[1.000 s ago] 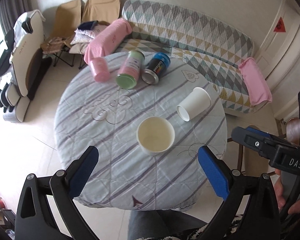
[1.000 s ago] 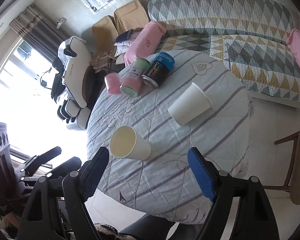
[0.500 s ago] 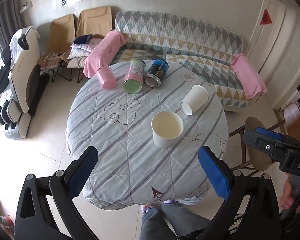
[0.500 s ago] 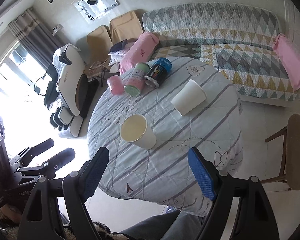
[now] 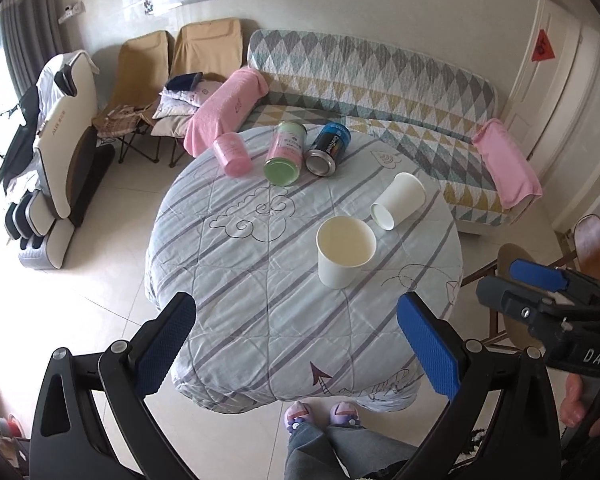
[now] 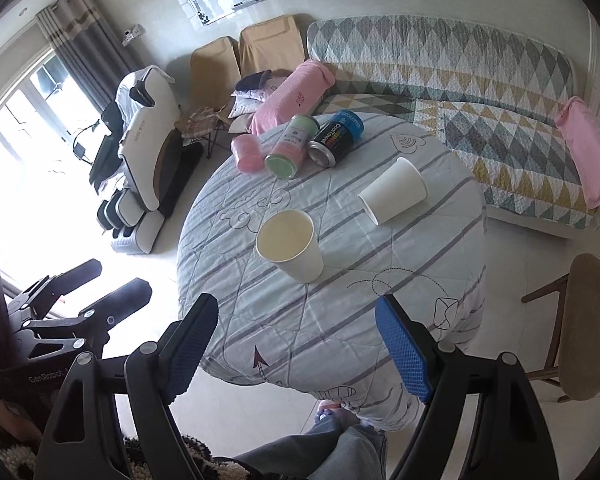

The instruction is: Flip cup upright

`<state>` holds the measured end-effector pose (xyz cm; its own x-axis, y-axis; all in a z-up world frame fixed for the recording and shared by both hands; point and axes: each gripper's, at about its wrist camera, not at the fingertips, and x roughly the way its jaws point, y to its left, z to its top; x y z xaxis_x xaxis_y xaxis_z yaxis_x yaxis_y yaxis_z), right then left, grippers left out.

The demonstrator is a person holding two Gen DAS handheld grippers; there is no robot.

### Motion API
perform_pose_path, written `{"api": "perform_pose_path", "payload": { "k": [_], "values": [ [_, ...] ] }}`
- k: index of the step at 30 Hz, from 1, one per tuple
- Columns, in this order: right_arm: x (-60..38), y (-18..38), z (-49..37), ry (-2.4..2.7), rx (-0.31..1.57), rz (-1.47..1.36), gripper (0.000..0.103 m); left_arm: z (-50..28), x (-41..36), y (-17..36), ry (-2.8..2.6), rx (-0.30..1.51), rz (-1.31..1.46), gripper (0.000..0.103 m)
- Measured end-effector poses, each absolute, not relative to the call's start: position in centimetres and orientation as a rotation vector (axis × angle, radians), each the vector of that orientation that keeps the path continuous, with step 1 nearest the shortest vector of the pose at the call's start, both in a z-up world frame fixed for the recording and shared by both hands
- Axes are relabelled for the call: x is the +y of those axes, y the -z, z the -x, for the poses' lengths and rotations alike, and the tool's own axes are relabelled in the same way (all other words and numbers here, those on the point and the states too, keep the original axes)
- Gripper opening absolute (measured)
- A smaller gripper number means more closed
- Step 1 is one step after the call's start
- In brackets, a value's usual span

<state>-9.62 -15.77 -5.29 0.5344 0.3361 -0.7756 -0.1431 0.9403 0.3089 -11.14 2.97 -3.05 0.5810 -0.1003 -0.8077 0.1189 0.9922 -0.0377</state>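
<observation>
A white paper cup stands upright, mouth up, on the round table; it also shows in the right wrist view. A second white paper cup lies on its side behind it, also in the right wrist view. My left gripper is open and empty, held high above the table's near edge. My right gripper is open and empty, also well back from both cups; it shows at the right edge of the left wrist view.
A pink cup, a green-lidded canister and a blue can lie on their sides at the table's far edge. A patterned sofa stands behind. A wooden stool stands at the right. The person's slippered feet are below.
Both grippers have pulled up and back from the table, so the whole table and the floor now show. The cups have not moved.
</observation>
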Motion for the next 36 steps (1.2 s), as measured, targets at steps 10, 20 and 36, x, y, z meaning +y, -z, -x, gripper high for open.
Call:
{"api": "perform_pose_path", "payload": {
  "k": [10, 20, 36],
  "values": [
    [-15.9, 3.3, 10.5, -0.313, 0.89, -0.215, 0.082, 12.1, 2.7, 1.2, 0.152, 0.856, 0.007, 0.102],
    [-16.5, 1.1, 11.5, -0.322, 0.797, -0.217, 0.082, 13.2, 2.7, -0.9, 0.136, 0.748, 0.015, 0.102],
    [-17.1, 0.0, 11.5, -0.326, 0.721, -0.215, 0.082, 13.4, 3.3, -2.4, 0.086, 0.64, 0.017, 0.103]
  ]
}}
